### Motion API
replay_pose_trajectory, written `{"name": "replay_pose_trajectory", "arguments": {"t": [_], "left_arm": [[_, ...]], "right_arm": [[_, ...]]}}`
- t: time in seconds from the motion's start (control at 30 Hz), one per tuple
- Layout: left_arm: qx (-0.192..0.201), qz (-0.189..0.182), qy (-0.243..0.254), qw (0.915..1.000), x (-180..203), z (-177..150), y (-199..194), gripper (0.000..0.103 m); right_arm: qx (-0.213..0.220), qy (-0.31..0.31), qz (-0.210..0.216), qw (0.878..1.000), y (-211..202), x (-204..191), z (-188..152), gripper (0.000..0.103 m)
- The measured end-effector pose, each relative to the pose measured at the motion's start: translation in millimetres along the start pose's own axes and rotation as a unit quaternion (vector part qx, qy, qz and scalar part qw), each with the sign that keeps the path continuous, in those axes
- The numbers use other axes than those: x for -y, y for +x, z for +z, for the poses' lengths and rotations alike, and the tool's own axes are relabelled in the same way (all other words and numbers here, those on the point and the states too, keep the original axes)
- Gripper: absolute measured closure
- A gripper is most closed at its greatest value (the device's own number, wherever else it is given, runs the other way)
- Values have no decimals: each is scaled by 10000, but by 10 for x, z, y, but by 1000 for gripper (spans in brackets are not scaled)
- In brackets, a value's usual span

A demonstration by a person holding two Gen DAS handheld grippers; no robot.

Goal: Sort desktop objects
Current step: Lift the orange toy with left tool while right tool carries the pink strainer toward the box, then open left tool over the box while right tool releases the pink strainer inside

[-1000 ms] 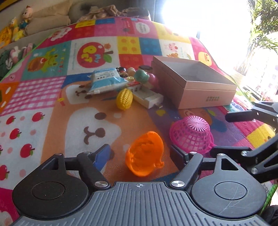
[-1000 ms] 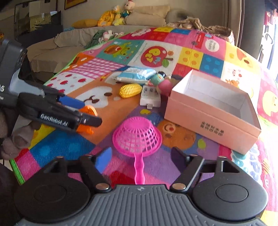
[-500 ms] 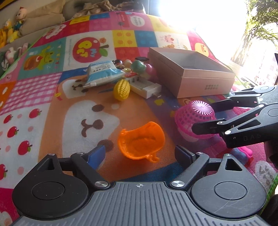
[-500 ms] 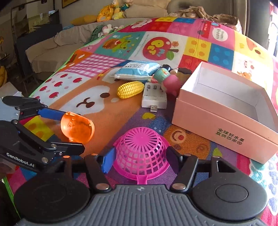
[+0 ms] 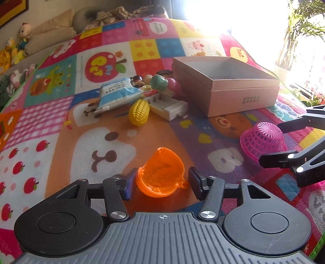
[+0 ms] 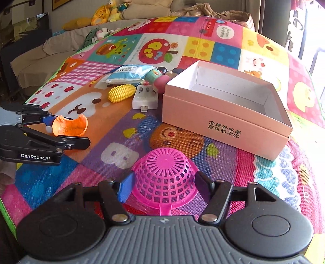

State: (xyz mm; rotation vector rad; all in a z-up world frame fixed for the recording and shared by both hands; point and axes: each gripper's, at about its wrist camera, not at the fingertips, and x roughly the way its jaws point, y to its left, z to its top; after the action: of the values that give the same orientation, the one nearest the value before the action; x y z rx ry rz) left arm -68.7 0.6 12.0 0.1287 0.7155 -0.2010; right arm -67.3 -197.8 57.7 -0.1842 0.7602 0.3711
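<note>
An orange plastic shell toy (image 5: 161, 177) lies on the play mat between the fingers of my left gripper (image 5: 162, 183); the jaws are open around it and do not clamp it. It also shows in the right wrist view (image 6: 70, 126). A pink mesh strainer (image 6: 163, 183) lies upside down between the open fingers of my right gripper (image 6: 164, 185); it also shows in the left wrist view (image 5: 263, 140). An open pink box (image 6: 227, 109) stands empty behind the strainer.
A yellow toy corn (image 5: 139, 112), a white battery charger (image 5: 168, 105), a blue-white packet (image 5: 116, 94) and several small round toys (image 5: 160, 82) lie clustered left of the box (image 5: 225, 85). Soft toys and cushions (image 6: 113, 12) line the sofa behind the mat.
Both grippers have moved forward and down. The orange shell and the pink strainer now sit deeper between their fingers, and both sets of jaws have narrowed around them.
</note>
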Motion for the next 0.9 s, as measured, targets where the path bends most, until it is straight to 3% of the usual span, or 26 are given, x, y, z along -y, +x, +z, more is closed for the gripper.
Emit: {"name": "replay_pose_trajectory", "arguments": {"t": [0.03,0.1,0.2,0.33,0.5,0.57,0.63,0.8,0.9], "left_arm": [[-3,-2,3,10000,1,-6,-11,45],[-17,-4,2,10000,2,-14,-27,45],[-6,-40,48,10000,19,-10,-73,45],[243,-238,170,9993,96,165,-250,45],[1144,-487,595,9905,350,936,-384,45],[1393,-485,714,9865,516,1266,-229,45],[1502,-544,764,9842,679,1566,29,45],[1166,-950,380,9879,849,2003,703,40],[1120,-960,122,9890,681,1901,761,22]], "right_arm": [[28,12,-35,10000,13,1,-9,14],[71,4,-55,10000,41,-1,-21,13],[-2,47,59,10000,69,8,5,28],[160,124,78,9998,-114,63,63,30],[1397,189,-395,9892,-924,404,609,30],[1908,376,-615,9790,-1180,623,888,30],[2146,613,-743,9719,-1260,833,1127,37],[2023,1384,-654,9673,-945,1381,1553,48],[1657,1704,-522,9699,-557,1605,1686,66]]}}
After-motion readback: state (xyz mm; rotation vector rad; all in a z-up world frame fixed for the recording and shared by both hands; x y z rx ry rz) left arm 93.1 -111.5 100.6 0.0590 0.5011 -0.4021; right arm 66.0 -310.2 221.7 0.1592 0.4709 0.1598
